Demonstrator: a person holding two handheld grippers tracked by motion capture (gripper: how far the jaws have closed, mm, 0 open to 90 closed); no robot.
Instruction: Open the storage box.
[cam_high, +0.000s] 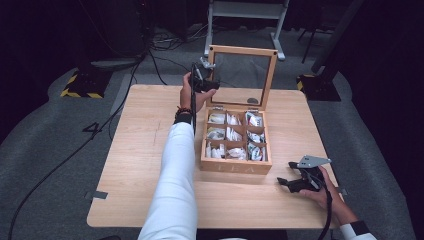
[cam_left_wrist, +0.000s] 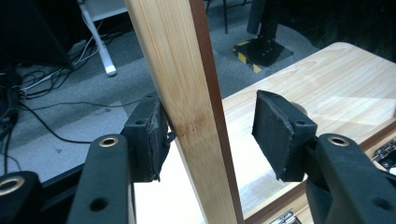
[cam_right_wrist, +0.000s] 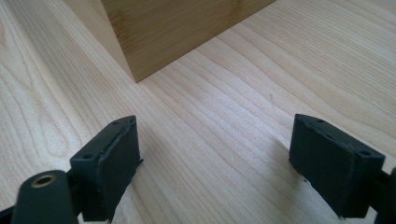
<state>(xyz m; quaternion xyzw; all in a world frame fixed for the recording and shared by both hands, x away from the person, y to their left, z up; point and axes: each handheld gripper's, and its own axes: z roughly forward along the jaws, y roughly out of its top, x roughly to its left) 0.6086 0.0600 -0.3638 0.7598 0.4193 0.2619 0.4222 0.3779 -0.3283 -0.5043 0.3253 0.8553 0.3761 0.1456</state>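
A wooden tea box stands mid-table with several compartments of white tea packets. Its glass-paned lid is up. My left gripper is at the lid's left edge. In the left gripper view the lid's wooden frame runs between the jaws of my left gripper. One pad touches the wood; the other stands apart from it, so the gripper is open. My right gripper rests open on the table right of the box. Between the jaws of my right gripper there is nothing, and the box corner lies ahead.
The light wooden table has bare room left of the box and in front of it. Metal hinges join the lid to the box's back wall. Cables and stand feet lie on the grey floor beyond the far edge.
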